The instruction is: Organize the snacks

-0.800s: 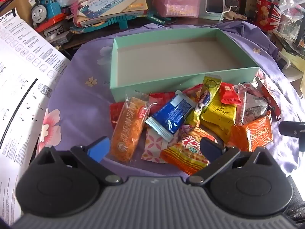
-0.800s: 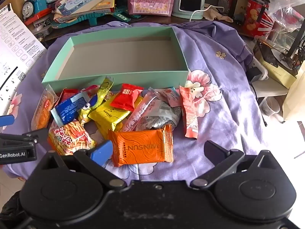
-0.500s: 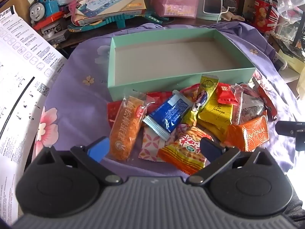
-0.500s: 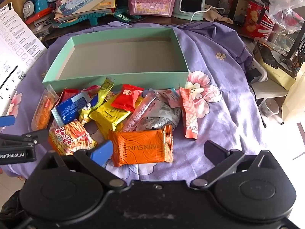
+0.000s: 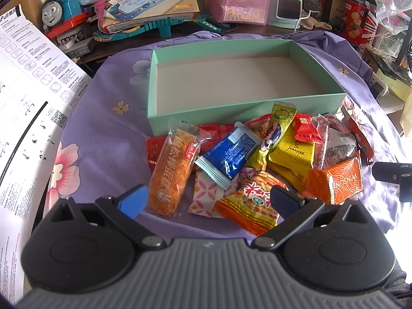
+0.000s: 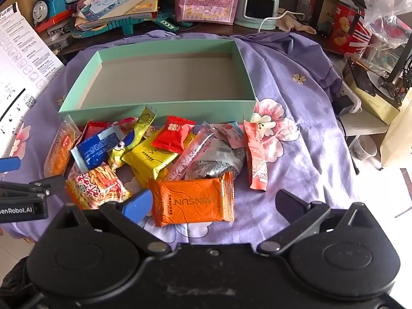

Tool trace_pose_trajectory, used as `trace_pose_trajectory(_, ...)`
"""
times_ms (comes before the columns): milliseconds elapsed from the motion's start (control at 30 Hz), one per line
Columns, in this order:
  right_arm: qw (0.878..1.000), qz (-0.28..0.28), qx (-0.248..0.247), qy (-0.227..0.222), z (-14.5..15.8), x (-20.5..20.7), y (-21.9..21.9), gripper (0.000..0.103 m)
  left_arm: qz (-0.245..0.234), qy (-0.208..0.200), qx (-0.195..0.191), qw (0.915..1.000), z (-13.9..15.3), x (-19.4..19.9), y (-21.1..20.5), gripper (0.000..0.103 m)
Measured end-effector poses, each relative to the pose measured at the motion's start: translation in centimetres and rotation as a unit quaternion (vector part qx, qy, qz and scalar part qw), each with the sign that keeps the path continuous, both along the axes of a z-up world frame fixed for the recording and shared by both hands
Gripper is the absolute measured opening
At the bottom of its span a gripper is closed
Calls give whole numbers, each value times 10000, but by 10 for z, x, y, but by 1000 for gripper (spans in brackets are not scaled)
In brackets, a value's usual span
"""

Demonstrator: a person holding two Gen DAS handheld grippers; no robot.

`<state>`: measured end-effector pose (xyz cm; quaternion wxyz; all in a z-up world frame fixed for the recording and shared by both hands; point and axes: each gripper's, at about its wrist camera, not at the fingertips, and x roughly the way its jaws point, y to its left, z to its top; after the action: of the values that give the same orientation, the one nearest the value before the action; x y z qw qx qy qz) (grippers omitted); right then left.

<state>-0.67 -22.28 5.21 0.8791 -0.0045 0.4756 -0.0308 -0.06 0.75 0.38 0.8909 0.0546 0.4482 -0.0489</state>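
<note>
While both grippers are held wide open with nothing between their jaws, the snacks (image 6: 159, 159) are left heaped on the purple cloth (image 6: 296, 139).
The pile is seen just in front of the near wall of the mint-green box (image 5: 159, 82), whose inside is bare. The left gripper (image 5: 206, 200) is poised over the long orange packet (image 5: 172, 172), the right gripper (image 6: 213, 203) over the orange Winsun packet (image 6: 193, 200).

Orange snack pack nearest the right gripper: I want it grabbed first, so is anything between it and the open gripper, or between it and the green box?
Nothing blocks the right gripper from the orange snack pack. Other snack packets lie between it and the empty green box.
</note>
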Motion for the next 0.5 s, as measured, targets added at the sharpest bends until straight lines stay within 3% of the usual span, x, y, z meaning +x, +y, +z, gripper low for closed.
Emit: trace_pose_trajectory(500, 10000, 7, -20, -16, 2, 1, 1, 103, -11, 18, -26, 10000, -1, 0, 0, 103)
